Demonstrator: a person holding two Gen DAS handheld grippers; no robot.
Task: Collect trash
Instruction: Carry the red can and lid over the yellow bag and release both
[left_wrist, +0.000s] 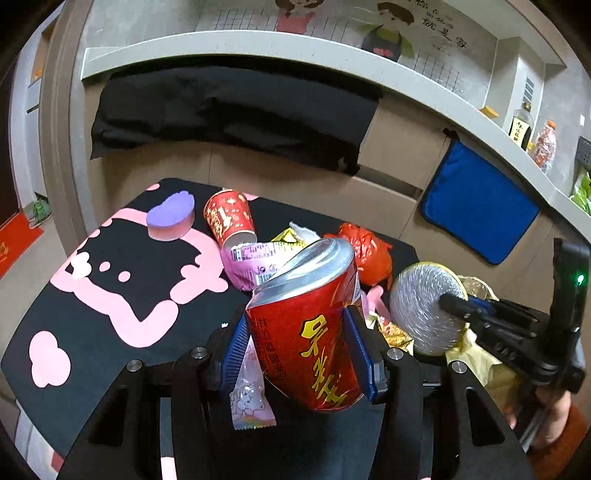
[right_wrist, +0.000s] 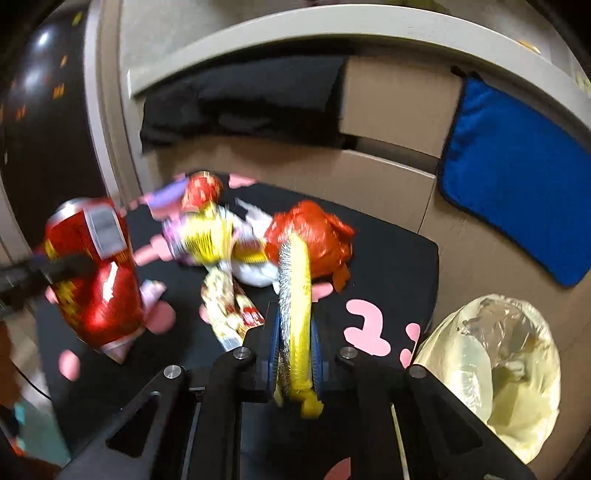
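A dented red drink can with yellow characters sits tilted between the blue pads of my left gripper, which is shut on it above the table. A small pink wrapper hangs beside the can at the left pad. In the right wrist view the same can hangs at the left, blurred. My right gripper is shut edge-on on a flat silver and yellow foil disc. From the left wrist view the disc shows its round silver face, with the right gripper behind it.
On the black table with pink shapes lie a purple sponge, a red paper cup, a pink wrapper and a red plastic bag. A yellowish trash bag stands open off the table's right edge.
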